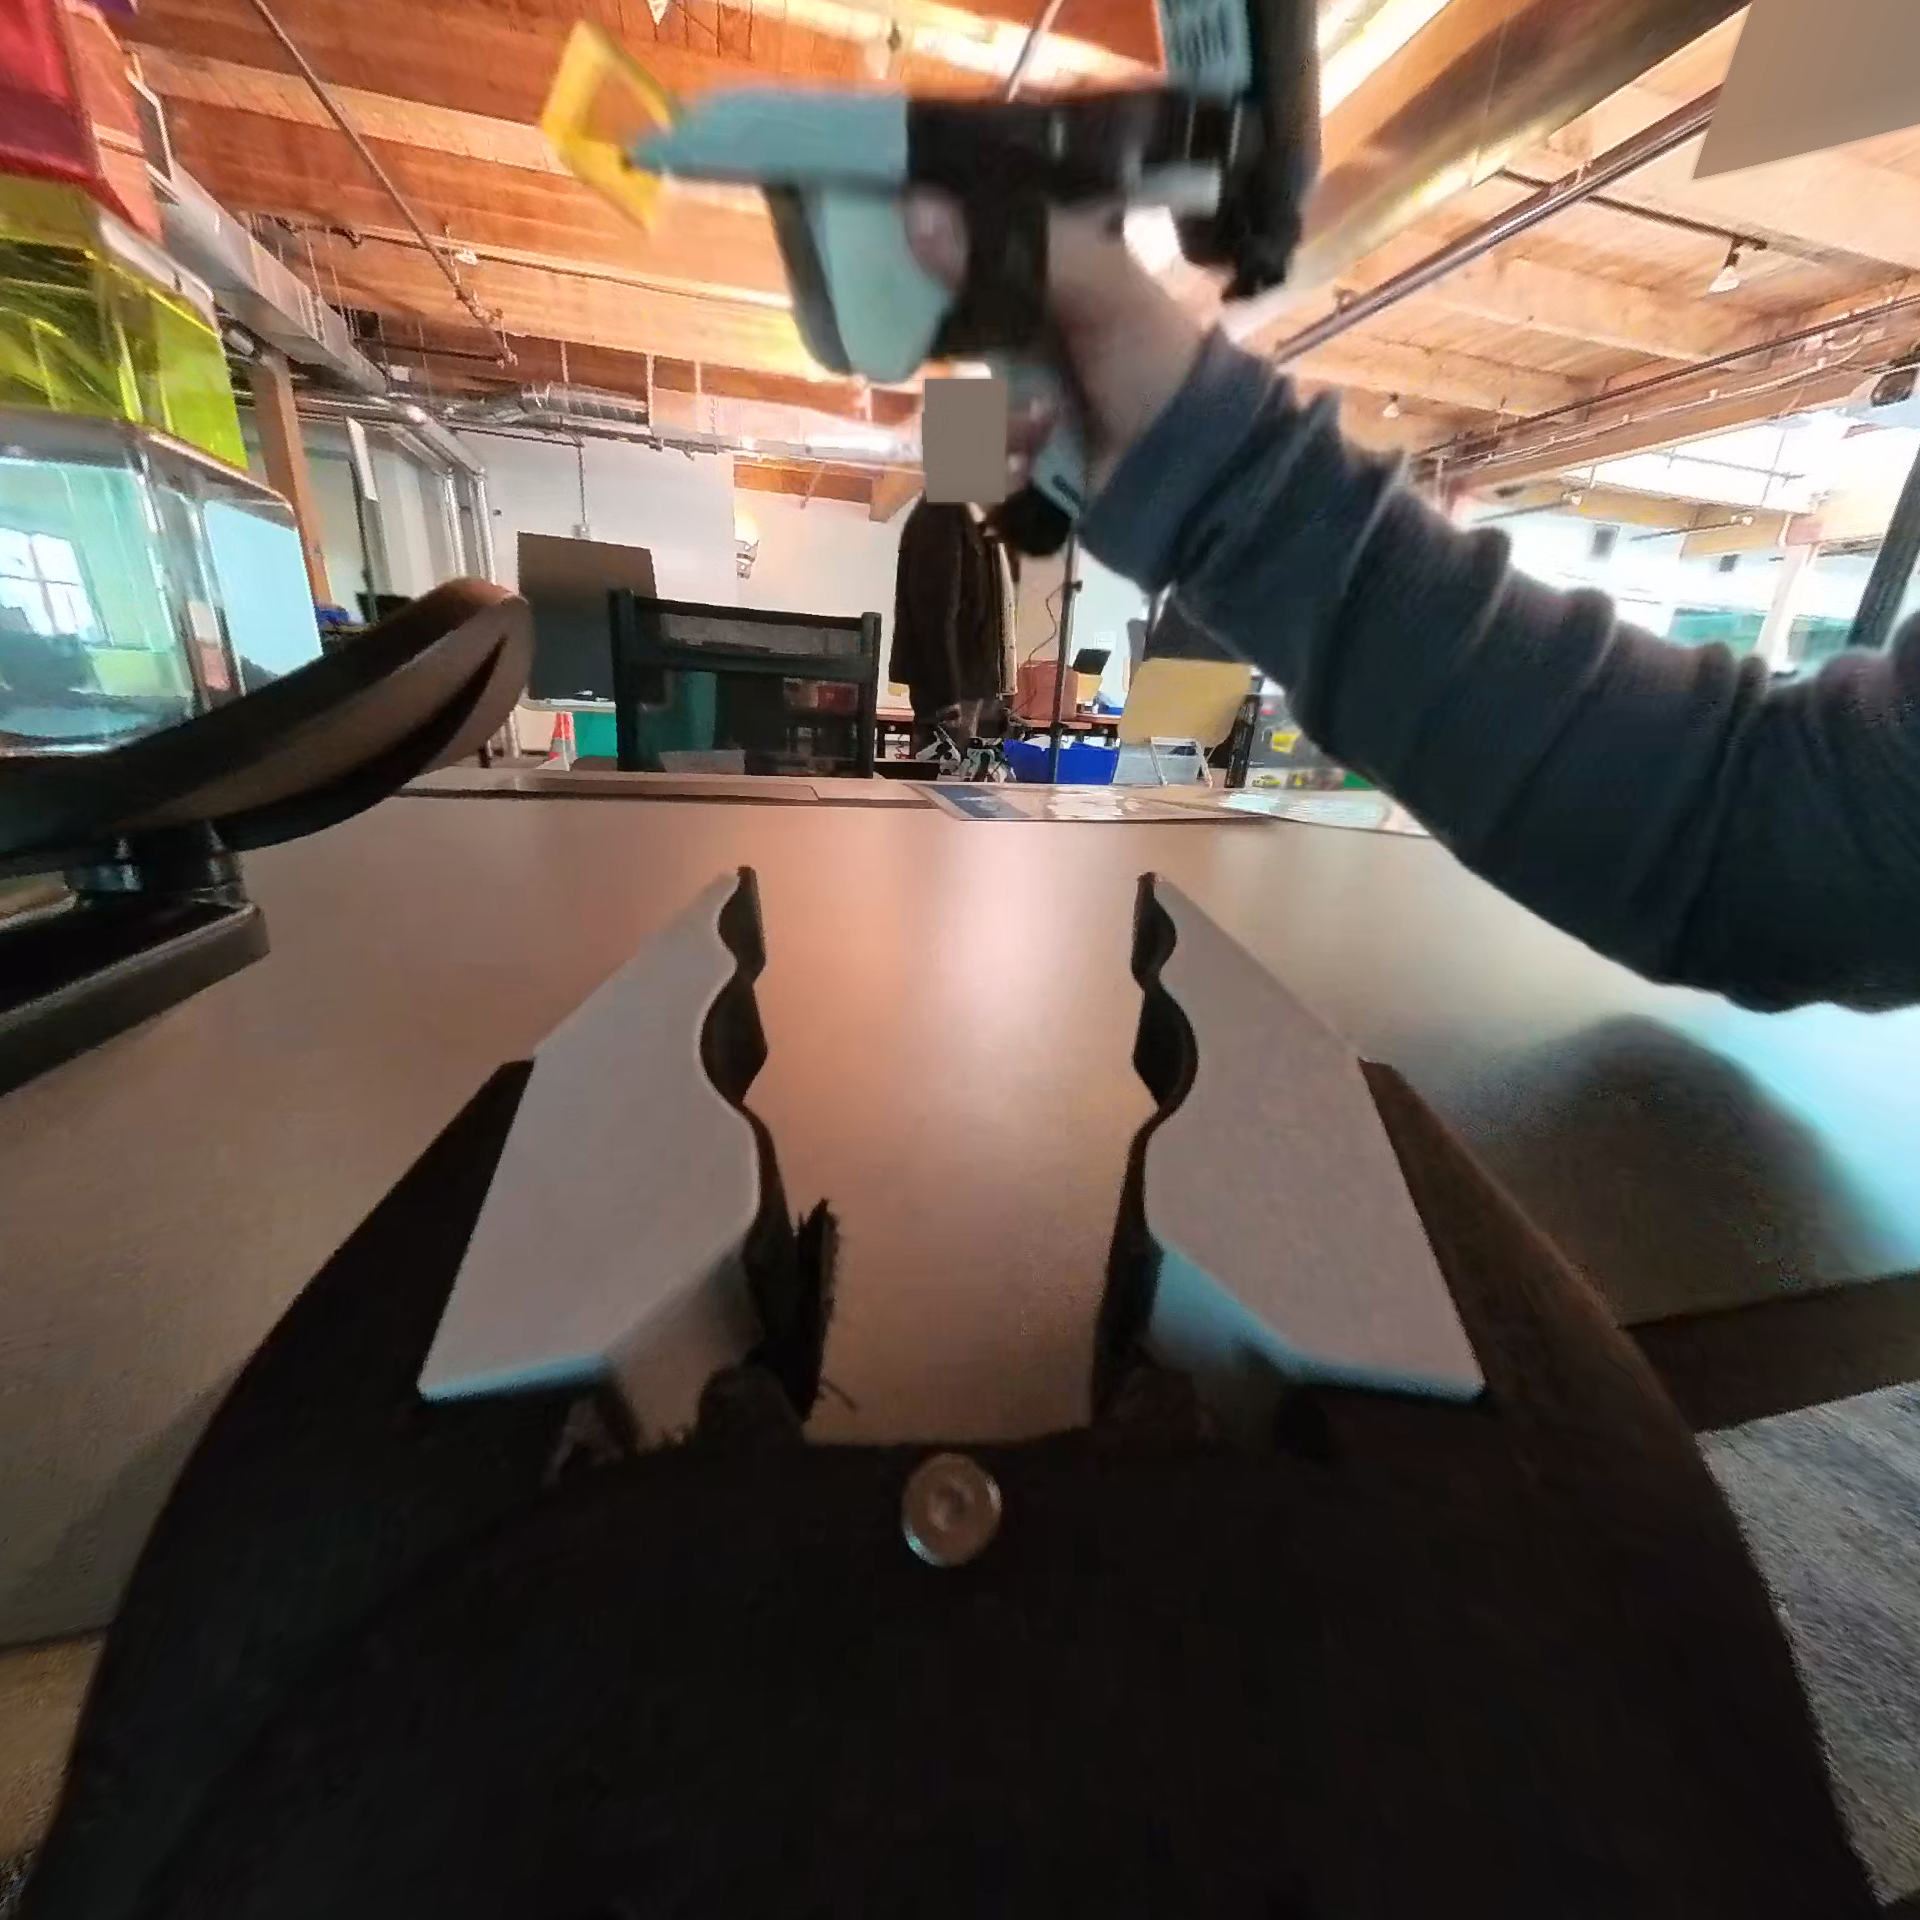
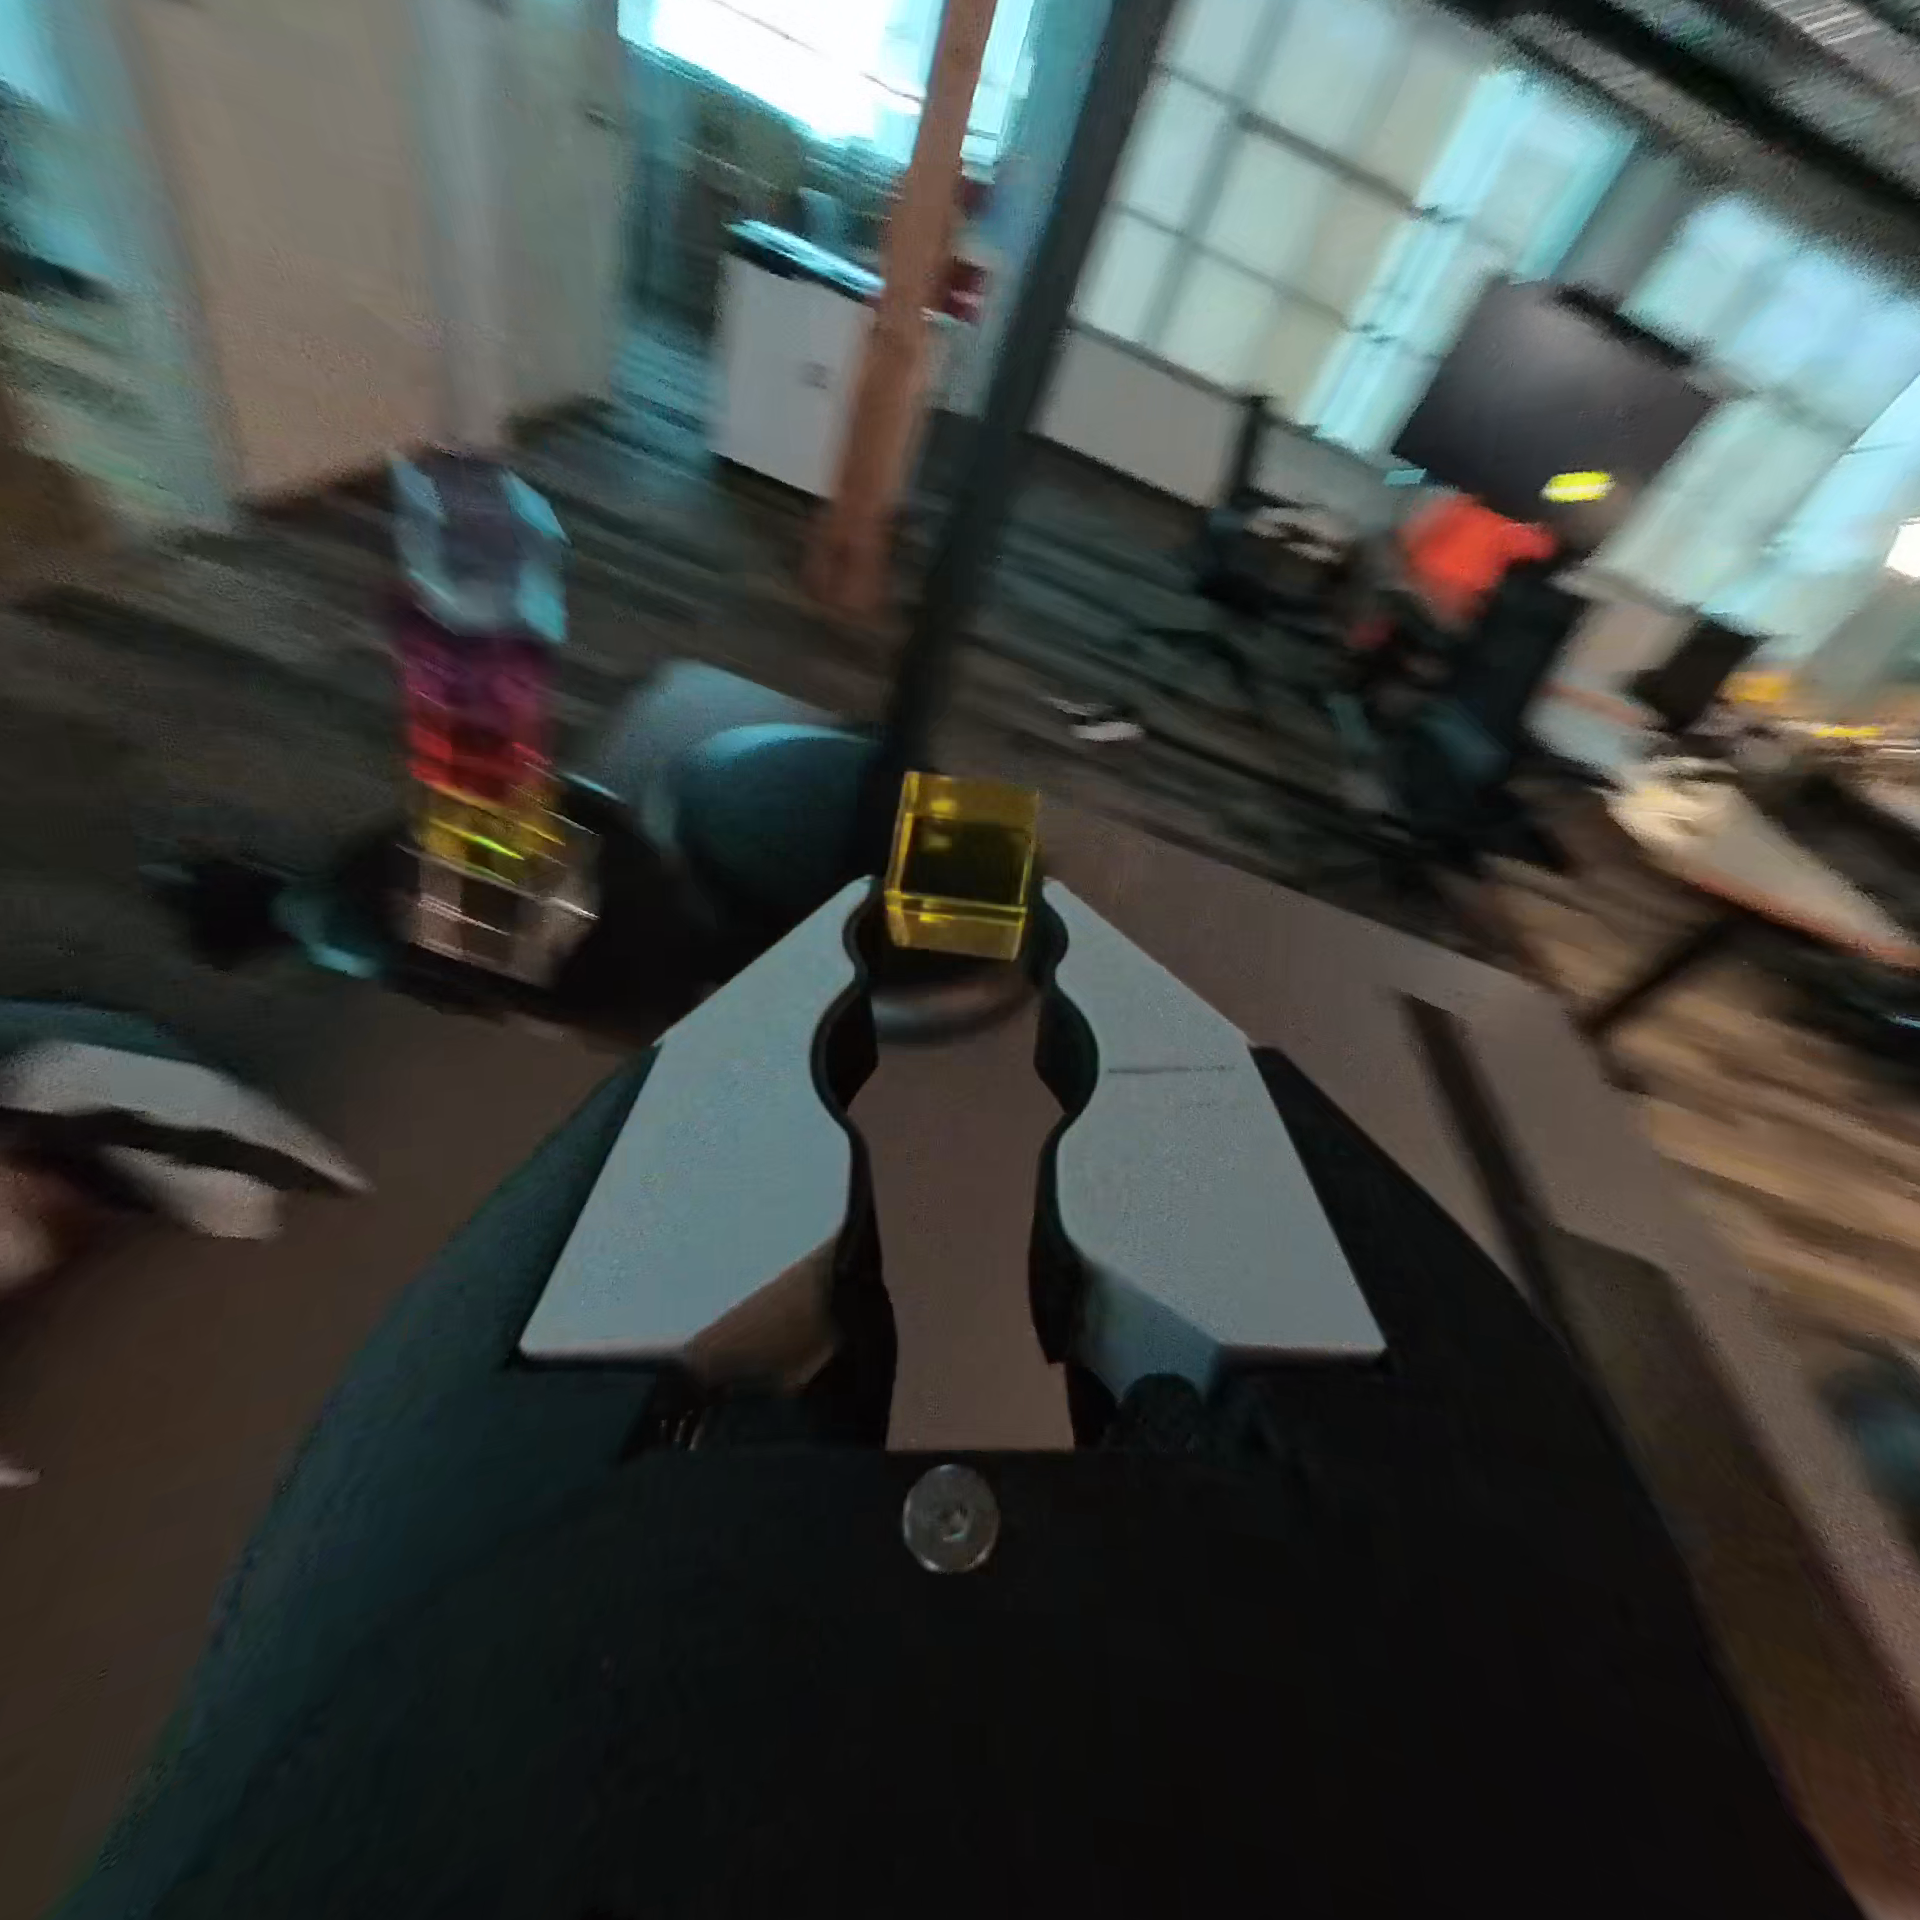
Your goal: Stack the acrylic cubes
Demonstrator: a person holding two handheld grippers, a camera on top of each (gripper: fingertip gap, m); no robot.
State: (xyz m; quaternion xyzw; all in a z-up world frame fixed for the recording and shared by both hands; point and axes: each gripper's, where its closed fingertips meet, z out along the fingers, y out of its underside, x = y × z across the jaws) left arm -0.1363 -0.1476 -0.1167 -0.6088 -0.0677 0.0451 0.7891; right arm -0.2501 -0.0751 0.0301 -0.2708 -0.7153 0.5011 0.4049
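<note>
Right tongs [image 2: 956, 914] grip a yellow cube [image 2: 961, 868], seemingly tilted; left tongs [image 1: 945, 904] gape wide.

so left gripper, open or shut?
Open. The left gripper has its fingers wide apart, only bare table between them.

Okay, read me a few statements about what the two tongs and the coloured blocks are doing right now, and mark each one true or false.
1. The right tongs grip a yellow see-through cube. True.
2. The left tongs hold a red cube. False: they are open with nothing between them.
3. A stack of coloured blocks stands to the left of the right tongs. True.
4. The table under the left tongs is bright green. False: it is brown.
</note>
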